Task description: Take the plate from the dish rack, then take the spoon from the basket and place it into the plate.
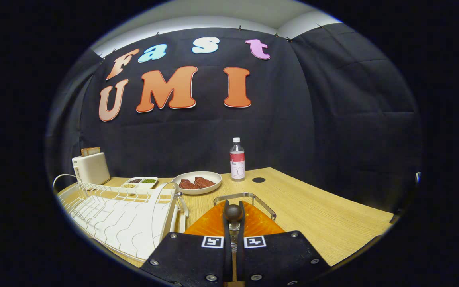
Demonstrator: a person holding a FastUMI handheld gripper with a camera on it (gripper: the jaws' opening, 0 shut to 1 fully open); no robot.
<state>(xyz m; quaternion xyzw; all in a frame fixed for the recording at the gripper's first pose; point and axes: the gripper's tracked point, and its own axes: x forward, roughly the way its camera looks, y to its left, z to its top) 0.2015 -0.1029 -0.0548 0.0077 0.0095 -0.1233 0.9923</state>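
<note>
- Looking along the jaws in the gripper view, I see them pressed nearly together, pinching the spoon [233, 215] by its slim metal shank.
- Its dark, rounded end sticks out just ahead of the tips. The long axis runs straight forward along the jaws, pointing toward the bottle [237, 159].
- The spoon hangs over an orange ribbed piece [209, 225] with a wire frame [253, 197] at its far end; I can't tell whether this is plate or basket.
- The white dish rack [126, 215] sits just to the left on the tabletop [313, 207].
- Risk, as I judge it: the narrow shank could pivot in so thin a pinch, and the end could catch the wire frame, tipping the spoon out.
</note>
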